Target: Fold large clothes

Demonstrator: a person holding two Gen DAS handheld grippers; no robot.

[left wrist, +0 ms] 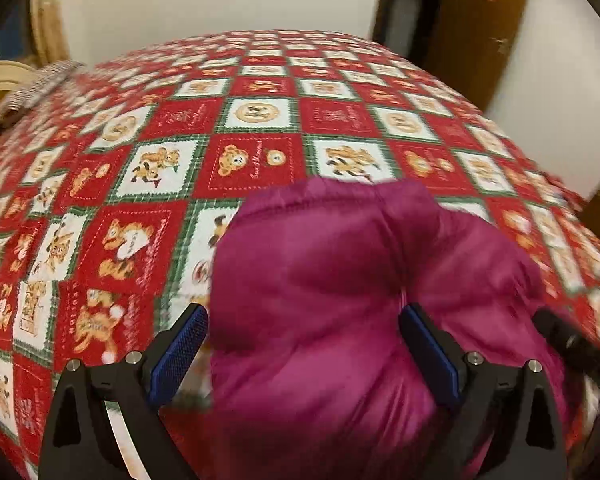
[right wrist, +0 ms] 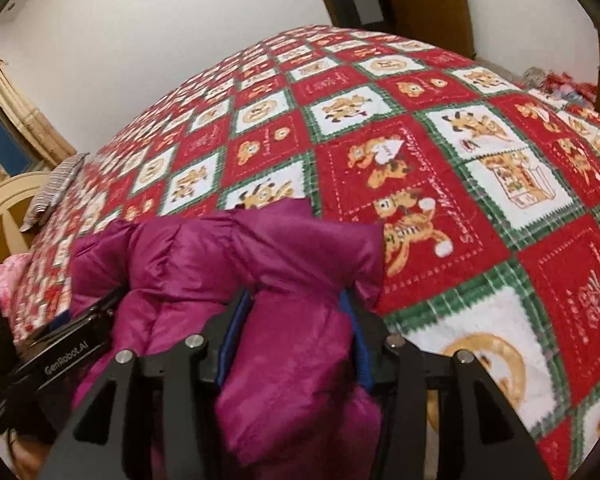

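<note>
Gripping magenta puffer jacket [right wrist: 284, 280], right claw [right wrist: 294, 312] narrow, left claw [left wrist: 304, 344] wide around it

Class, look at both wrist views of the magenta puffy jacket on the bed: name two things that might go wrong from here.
1. In the left wrist view the left gripper's jaws stand wide around the magenta puffy jacket; it may grip nothing.
2. The right gripper pinches a thick, slick-looking bunch; the fabric might slide out and the fold collapse onto the patterned bedspread.
</note>
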